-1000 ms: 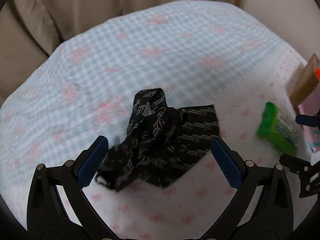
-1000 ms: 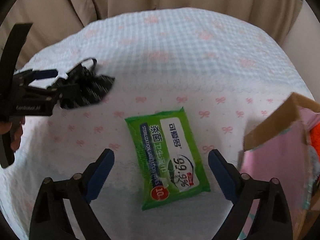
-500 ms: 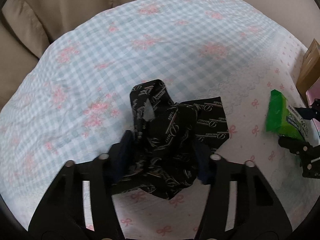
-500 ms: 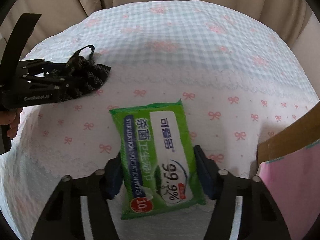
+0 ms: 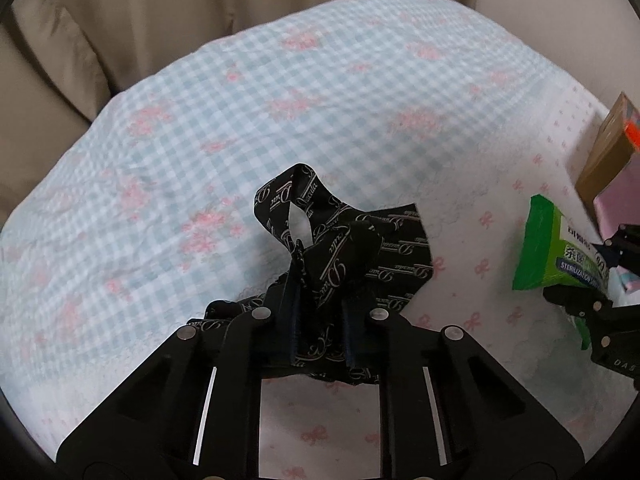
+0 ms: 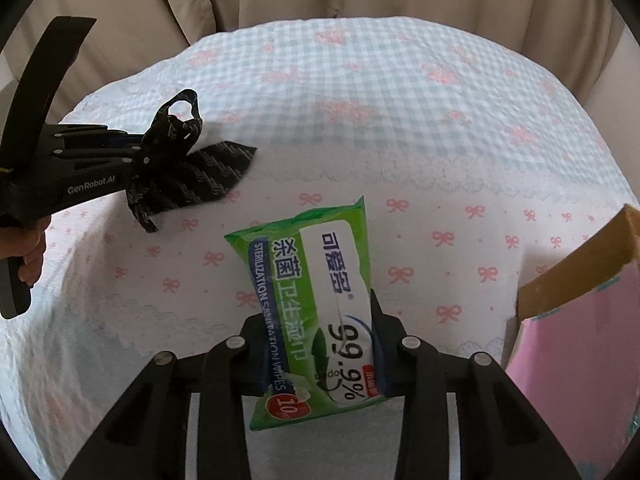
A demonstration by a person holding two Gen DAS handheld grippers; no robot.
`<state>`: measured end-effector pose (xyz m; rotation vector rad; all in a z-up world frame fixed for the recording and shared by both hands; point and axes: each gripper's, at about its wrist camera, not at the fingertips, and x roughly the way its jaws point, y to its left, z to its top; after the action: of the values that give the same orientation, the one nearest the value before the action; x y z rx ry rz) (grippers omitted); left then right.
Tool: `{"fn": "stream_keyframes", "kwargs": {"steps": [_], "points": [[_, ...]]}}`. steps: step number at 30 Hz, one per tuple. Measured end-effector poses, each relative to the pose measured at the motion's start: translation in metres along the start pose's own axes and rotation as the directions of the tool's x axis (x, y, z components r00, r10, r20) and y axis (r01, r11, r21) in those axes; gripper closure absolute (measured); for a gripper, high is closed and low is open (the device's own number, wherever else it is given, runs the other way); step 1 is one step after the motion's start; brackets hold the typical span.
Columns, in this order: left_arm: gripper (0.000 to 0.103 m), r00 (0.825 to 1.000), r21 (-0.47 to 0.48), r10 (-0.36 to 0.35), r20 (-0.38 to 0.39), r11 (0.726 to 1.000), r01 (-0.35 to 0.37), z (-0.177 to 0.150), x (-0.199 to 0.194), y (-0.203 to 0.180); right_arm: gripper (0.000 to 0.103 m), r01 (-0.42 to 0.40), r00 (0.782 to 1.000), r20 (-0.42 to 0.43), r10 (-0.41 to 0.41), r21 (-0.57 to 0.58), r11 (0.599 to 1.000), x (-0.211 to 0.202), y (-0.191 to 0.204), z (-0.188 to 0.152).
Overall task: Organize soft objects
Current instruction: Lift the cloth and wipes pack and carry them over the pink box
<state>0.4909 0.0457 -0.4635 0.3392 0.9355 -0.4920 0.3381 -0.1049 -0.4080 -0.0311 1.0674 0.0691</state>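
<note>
we see the left gripper [image 5: 320, 334] pitched steeply down toward the bed [image 5: 280, 100], a hand [image 6: 30, 252] on its handle at the left edge of the right wrist view. its jaws are pressed together, pinching the black ribbon [image 5: 340, 248], whose loop stands up beyond the tips while the rest bunches on the cover. the right gripper [image 6: 320, 344] also tilts steeply down. its jaws are closing, and we see them pressing both sides of the green wipes pack [image 6: 316, 280], which sits between them. a cardboard box [image 6: 580, 280] stands just right of the pack.
</note>
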Motion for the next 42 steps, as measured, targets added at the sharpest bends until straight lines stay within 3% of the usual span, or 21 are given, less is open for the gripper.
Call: {"fn": "stream_keyframes", "kwargs": {"steps": [13, 22, 30, 34, 42], "points": [[0.09, 0.996, -0.082, -0.053, 0.074, 0.995, 0.059, 0.016, -0.08, 0.001, 0.069, -0.01, 0.997, 0.077, 0.009, 0.024, 1.0, -0.063, 0.004, 0.015], [0.09, 0.989, -0.073, -0.074, 0.13, 0.994, 0.084, 0.051, -0.182, -0.021, 0.069, -0.025, 0.989, 0.149, 0.011, 0.094, 0.995, -0.165, -0.005, 0.043], [0.09, 0.975, -0.049, -0.113, 0.191, 0.991, 0.125, 0.089, -0.281, -0.077, 0.069, -0.022, 0.982, 0.189, -0.012, 0.178, 0.984, -0.267, -0.037, 0.055], [0.09, 0.966, -0.036, -0.128, 0.223, 0.99, 0.139, 0.109, -0.313, -0.114, 0.069, -0.01, 0.979, 0.201, -0.033, 0.21, 0.978, -0.306, -0.061, 0.052], [0.09, 0.957, -0.061, -0.138, 0.254, 0.985, 0.159, 0.139, -0.341, -0.206, 0.069, 0.009, 0.975, 0.214, -0.052, 0.199, 0.98, -0.36, -0.137, 0.047]]}}
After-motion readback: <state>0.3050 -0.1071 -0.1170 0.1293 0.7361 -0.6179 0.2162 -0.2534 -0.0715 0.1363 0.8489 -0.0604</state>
